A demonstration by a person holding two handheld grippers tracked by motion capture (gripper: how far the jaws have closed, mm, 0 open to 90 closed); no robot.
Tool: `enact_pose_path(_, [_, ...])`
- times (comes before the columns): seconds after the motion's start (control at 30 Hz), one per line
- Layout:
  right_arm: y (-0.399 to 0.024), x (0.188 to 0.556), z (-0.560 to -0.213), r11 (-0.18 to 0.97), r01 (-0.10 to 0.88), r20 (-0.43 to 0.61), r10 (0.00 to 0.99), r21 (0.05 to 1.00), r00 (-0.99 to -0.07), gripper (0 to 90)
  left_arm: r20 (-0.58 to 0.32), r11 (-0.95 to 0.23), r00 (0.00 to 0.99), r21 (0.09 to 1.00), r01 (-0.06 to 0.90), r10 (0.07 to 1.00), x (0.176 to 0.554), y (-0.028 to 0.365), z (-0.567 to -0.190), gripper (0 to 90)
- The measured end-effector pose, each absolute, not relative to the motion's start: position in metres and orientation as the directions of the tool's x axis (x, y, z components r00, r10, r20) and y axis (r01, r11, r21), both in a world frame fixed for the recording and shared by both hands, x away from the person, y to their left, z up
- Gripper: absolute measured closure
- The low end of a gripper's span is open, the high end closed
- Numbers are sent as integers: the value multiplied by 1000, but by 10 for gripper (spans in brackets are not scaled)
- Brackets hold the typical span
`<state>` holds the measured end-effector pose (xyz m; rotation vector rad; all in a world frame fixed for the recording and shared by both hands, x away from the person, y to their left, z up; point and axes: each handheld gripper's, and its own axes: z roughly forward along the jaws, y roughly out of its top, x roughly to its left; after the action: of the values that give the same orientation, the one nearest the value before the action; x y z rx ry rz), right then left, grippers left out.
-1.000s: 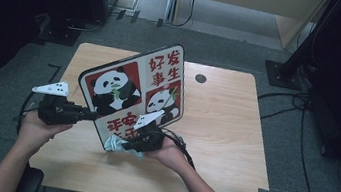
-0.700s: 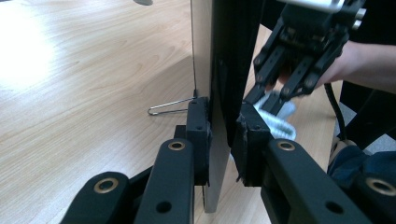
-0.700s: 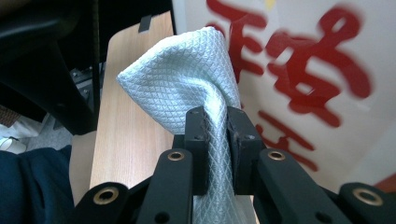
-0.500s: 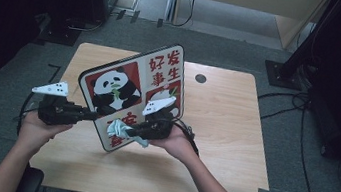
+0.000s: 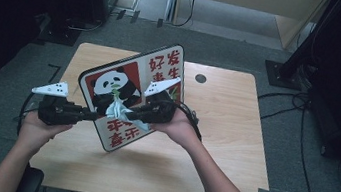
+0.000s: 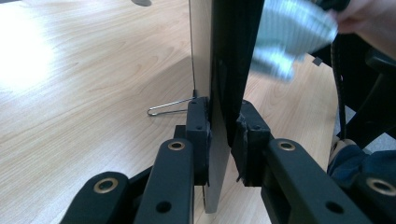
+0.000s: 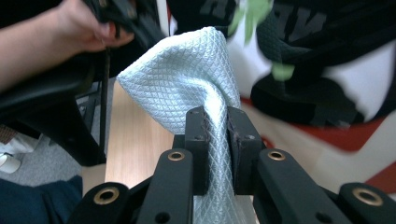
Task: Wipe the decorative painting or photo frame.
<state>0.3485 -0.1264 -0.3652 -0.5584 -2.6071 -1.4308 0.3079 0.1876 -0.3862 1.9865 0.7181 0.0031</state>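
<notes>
Right tool (image 7: 218, 135) pinching pale blue cloth (image 7: 187, 79) (diamond weave), panda board (image 7: 327, 93) behind

My two grippers are black, each with a pale grey three-cornered plate on top. My left gripper (image 5: 86, 113) and my right gripper (image 5: 125, 115) are of the same build: two thick black jaw arms with brass-ringed holes and plain bored holes, ending in blocky black pads (image 6: 198, 126) with small dark screws in their sides. The pad edges look worn and rough. A black cable loops from the back of each gripper. My forearms are bare, and I wear dark blue trousers.
</notes>
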Motion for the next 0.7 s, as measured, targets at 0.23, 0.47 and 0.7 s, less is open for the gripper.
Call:
enact_pose_path(0.23, [-116,355,-330,482,344,236,272,805,-933,809,-285,-331,826,815,476,486,307,188,-388,779])
enact_pose_path(0.47, [-101,360,-292,488,297,188,260,821,-947,809,-286,-328,825,815,477,487,307,188,-388,779])
enact_pose_path(0.7, [-88,369,-250,474,264,151,264,840,-953,809,-282,-330,827,817,473,487,307,188,-388,781])
